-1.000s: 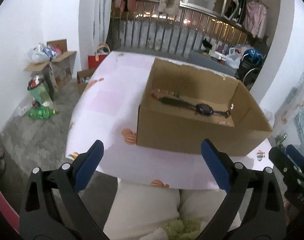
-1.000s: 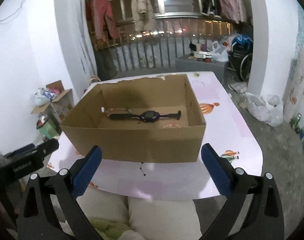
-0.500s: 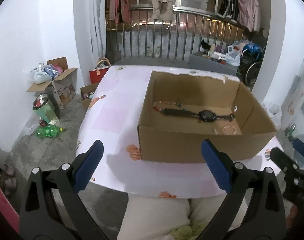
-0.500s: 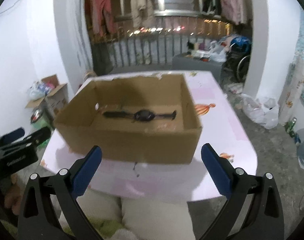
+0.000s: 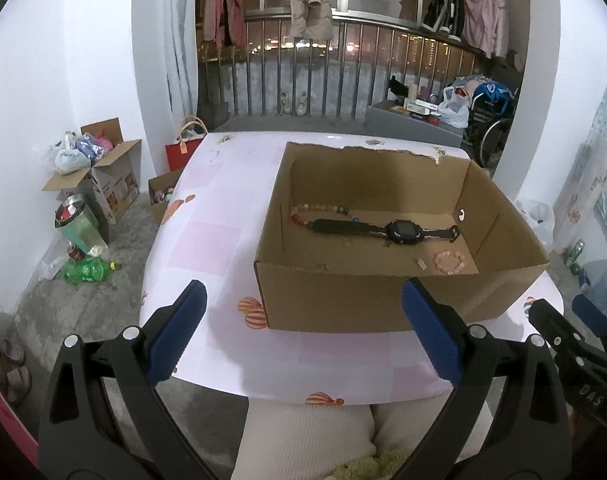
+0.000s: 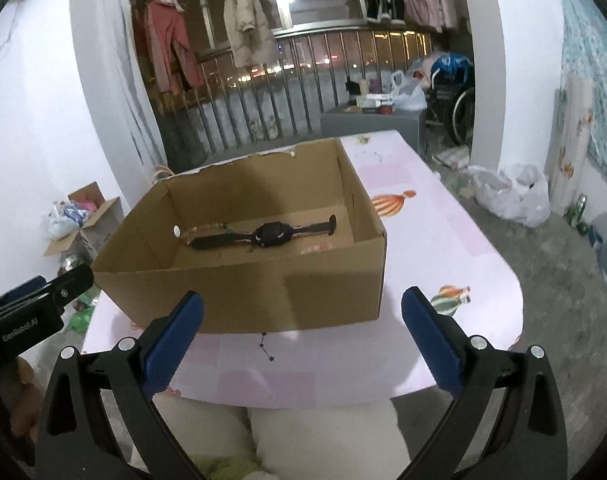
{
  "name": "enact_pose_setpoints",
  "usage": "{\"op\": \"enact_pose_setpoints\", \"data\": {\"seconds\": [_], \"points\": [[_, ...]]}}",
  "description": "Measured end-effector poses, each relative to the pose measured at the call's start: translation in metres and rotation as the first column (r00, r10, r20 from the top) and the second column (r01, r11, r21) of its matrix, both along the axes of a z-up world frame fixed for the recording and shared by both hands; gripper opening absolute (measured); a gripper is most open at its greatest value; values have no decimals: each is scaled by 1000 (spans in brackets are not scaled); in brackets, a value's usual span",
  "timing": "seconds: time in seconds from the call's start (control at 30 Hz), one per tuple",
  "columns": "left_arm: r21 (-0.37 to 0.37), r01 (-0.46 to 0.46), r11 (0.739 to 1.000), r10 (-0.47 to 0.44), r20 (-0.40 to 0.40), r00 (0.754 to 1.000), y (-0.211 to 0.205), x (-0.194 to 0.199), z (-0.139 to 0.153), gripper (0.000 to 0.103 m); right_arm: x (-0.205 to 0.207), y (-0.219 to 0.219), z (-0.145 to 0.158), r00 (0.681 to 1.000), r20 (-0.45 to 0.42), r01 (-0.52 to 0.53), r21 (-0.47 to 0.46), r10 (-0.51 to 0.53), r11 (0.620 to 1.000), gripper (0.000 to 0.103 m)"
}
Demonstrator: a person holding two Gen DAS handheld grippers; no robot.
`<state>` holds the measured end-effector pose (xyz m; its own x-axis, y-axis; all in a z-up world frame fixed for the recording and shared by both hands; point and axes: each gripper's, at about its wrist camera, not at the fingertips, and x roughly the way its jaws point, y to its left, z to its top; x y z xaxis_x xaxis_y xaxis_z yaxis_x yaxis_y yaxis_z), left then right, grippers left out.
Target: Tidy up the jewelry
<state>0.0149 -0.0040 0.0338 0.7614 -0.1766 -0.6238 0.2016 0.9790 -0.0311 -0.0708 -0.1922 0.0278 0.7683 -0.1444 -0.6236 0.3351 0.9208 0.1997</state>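
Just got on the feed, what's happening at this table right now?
A person holds both grippers open and empty before the pink table: left gripper, right gripper. The open brown cardboard box holds a black wristwatch, a multicoloured bead string and a small pink bead bracelet. A small dark chain lies on the table outside the box.
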Motion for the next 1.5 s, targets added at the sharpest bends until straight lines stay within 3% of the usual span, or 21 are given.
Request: {"op": "enact_pose_setpoints", "data": {"seconds": [0.13,0.27,0.67,0.8,1.1,1.5], "points": [[-12,-8,1000,8,-30,1000,3,1,-3,94,-7,0,-2,1000,20,-8,33,7,999,97],[7,2,1000,-1,-42,999,-1,0,-6,94,-9,3,-5,995,41,-89,82,86,993,97],[34,3,999,-1,-51,999,-5,-2,-4,94,-18,-3,-3,996,72,-67,105,60,992,97],[40,4,999,-2,-54,999,-6,-1,-4,94,-17,-2,-1,995,72,-73,79,67,994,97],[55,-34,998,40,-112,993,-3,16,-8,94,3,0,26,995,85,-35,-111,45,993,97],[81,-29,996,42,-167,985,-10,28,-8,94,23,-16,25,1000,-8,-5,-42,4,999,97]]}}
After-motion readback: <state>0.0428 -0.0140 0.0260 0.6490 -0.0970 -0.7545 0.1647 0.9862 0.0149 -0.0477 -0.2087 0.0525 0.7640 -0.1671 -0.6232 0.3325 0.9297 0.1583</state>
